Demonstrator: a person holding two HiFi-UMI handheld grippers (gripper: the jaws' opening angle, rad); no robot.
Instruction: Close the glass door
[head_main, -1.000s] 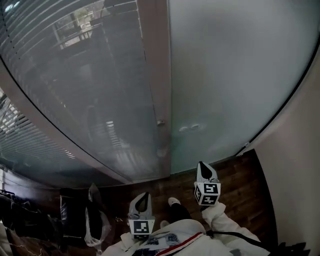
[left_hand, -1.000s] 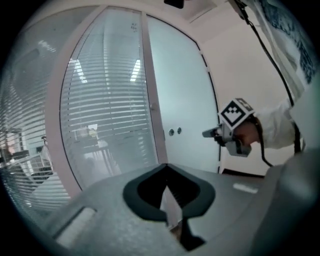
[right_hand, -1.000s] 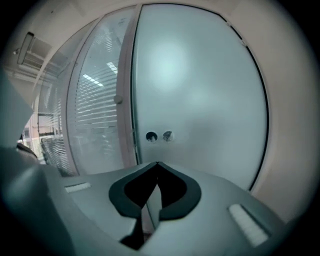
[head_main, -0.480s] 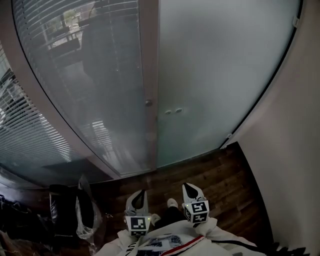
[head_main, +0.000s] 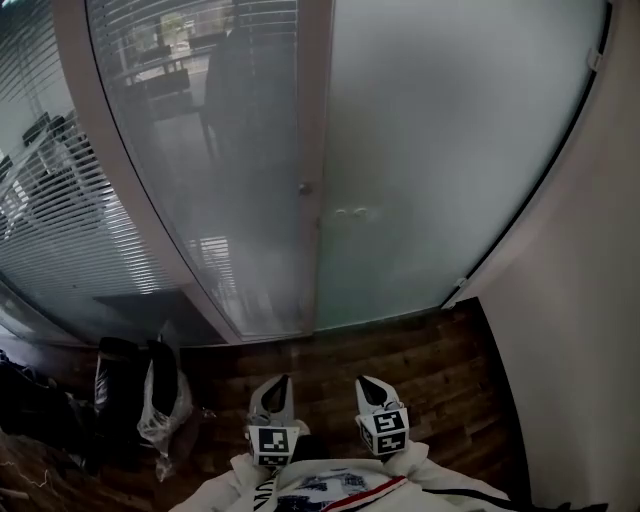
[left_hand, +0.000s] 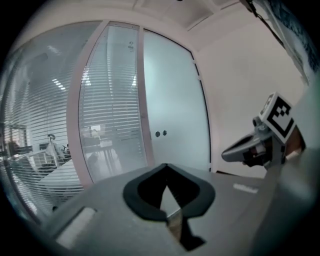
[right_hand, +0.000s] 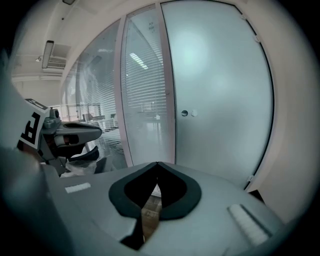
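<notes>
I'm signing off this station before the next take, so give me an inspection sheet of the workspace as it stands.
Surface: dark wooden floor.
Job's things: frosted glass door, looks shut against its frame; two round fittings near its edge.
Clutter: bags on the floor at the left, by the partition.
Grippers: left hand-held gripper and right hand-held gripper both shut and empty, held low near the person's body, apart from the door.
Cables: what looks like a thin dark cord by the person's right sleeve.
Surroundings: glass partition with blinds left of the door; plain wall on the right.
</notes>
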